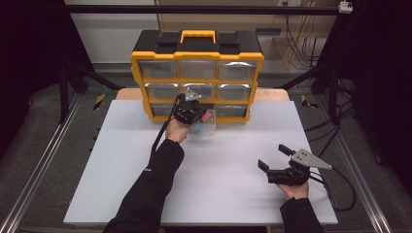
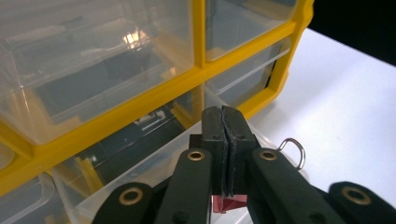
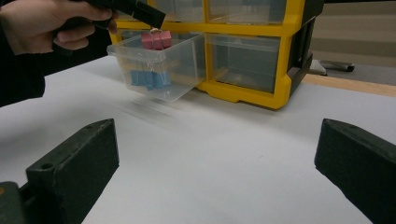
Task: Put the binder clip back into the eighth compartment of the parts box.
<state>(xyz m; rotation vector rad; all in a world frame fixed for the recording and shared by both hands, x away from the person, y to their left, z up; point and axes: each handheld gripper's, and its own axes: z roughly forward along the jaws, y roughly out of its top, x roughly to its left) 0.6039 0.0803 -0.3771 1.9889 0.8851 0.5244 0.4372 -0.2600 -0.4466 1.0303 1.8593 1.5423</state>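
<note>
Two grippers work over a pale surface (image 1: pixel 218 174), and everything here is placed against the yellow organizer (image 1: pixel 197 73) that stands at the surface's far edge. Nearest the person and well apart from the organizer, the right gripper (image 1: pixel 272 158) rests low over the surface in the person's right hand (image 1: pixel 294 189), its jaws spread wide with nothing between them; in the right gripper view the two black jaws stand far apart at the bottom corners, bare surface between them. Farther on, just in front of the organizer's bottom row, a clear drawer (image 3: pixel 161 65) is pulled out from the middle slot and sticks out over the surface. Blue binder clips (image 3: pixel 150 78) lie inside it. At the drawer's top, the left gripper (image 2: pixel 225 140), held by the left hand (image 1: pixel 177 130), has its jaws pressed together on a pink binder clip (image 3: pixel 156 39), whose wire loop (image 2: pixel 294 151) shows beside the jaws in the left gripper view. Behind it, the organizer's other clear drawers sit closed in their yellow frame, with a yellow handle (image 1: pixel 197 35) on its black top.
</note>
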